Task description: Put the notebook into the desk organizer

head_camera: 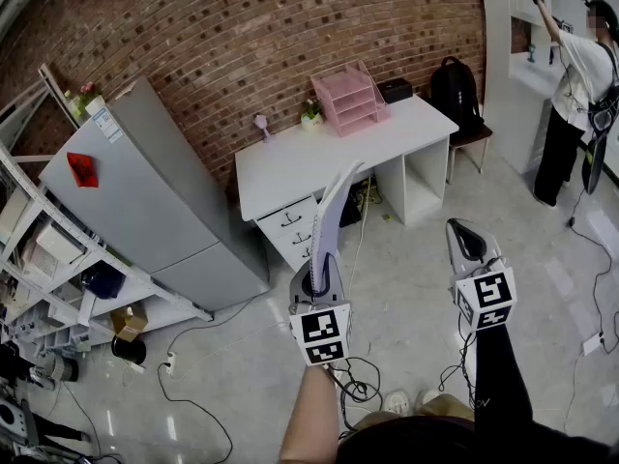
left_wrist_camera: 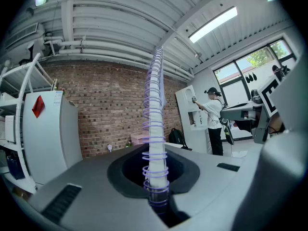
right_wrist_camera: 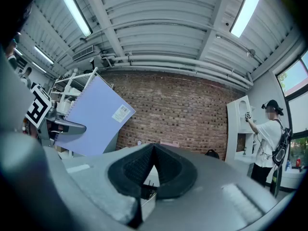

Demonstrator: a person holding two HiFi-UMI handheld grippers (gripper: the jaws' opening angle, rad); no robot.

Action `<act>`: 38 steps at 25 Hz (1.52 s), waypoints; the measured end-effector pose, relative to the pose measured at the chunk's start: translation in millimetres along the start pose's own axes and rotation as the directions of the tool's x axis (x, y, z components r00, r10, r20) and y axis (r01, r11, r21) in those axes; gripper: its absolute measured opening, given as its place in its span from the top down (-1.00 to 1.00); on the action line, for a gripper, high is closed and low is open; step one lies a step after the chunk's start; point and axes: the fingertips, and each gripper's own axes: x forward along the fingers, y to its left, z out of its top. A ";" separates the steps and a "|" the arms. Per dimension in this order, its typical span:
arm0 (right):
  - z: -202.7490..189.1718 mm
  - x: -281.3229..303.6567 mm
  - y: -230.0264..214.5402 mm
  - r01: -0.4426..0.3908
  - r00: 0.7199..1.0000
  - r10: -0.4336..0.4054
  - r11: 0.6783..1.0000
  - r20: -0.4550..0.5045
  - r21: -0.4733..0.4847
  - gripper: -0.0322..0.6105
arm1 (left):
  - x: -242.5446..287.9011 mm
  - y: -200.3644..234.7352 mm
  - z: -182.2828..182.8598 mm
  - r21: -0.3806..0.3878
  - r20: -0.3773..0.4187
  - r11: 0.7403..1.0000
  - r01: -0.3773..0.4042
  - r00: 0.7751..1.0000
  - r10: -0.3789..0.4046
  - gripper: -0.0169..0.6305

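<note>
A purple spiral-bound notebook stands upright in the air, and my left gripper is shut on its lower edge. The left gripper view looks along its wire spine, which rises from between the jaws of the left gripper. In the right gripper view the notebook's cover shows at the left. My right gripper hangs to the right of it, shut and holding nothing; its pads meet at the tip. The pink desk organizer stands on the back of the white desk, well ahead of both grippers.
A grey fridge stands left of the desk, with metal shelving beside it. A black backpack sits on a chair at the desk's right end. A person works at a white shelf unit far right. Cables lie on the floor.
</note>
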 end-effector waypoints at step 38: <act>-34.4 229.5 -120.9 -0.067 0.997 0.065 0.994 0.030 0.090 0.90 | 241.8 10.4 17.2 -0.037 -0.010 0.999 -0.010 1.000 0.009 0.84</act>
